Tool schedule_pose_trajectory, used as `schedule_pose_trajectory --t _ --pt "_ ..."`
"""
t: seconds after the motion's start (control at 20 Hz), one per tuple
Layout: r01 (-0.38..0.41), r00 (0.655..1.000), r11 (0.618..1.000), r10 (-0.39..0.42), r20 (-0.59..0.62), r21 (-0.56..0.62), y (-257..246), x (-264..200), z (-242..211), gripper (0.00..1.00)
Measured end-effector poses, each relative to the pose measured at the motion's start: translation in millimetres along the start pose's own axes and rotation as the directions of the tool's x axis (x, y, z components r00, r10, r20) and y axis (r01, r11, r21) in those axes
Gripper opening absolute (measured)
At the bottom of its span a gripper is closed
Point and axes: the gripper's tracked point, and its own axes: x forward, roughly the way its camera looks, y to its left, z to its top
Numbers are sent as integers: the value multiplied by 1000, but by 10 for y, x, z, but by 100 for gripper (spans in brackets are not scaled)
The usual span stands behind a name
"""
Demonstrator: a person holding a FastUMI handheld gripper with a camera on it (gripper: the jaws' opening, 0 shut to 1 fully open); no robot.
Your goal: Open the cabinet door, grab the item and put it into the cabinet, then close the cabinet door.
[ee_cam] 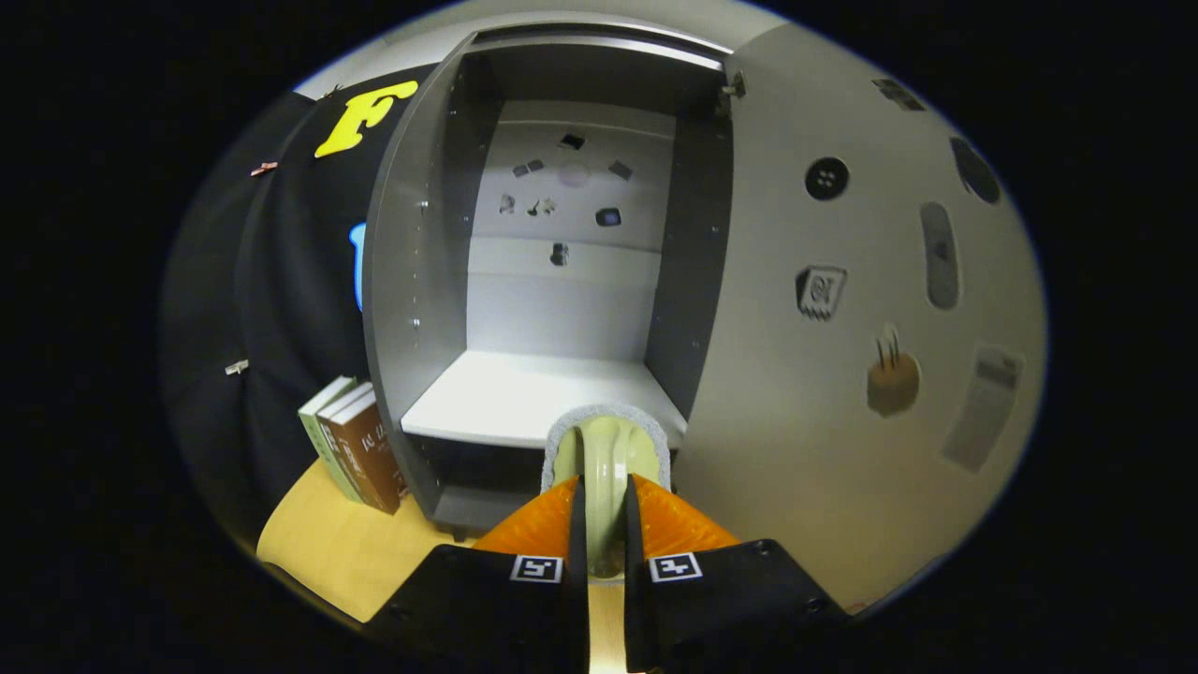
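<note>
Your gripper [605, 524] has its two fingers drawn in narrow, both pressing on the handle of a pale green cup [606, 459] — a cup with a grey speckled rim, held between the fingers and jutting just ahead of them. Beyond it stands the cabinet [412, 281], grey outside and white within, with the cup at the front edge of its white shelf [505, 393], though you cannot tell whether it touches. Its door [842, 393] is swung wide open to the right of the cup, small stickers dotted over its inner face. Beside the cabinet's left wall, a few books [351, 449] stand leaning on the wooden bench [328, 552] — near its left edge.
</note>
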Motion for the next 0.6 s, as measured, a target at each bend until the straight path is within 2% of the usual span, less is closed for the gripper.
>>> schedule_pose_trajectory --t 0.2,0.3,0.6 --pt "-36 997 999 36 64 2 133 453 440 19" --pt "-82 993 997 81 86 7 291 735 574 19" --pt "-132 990 991 132 39 2 515 1598 548 19"
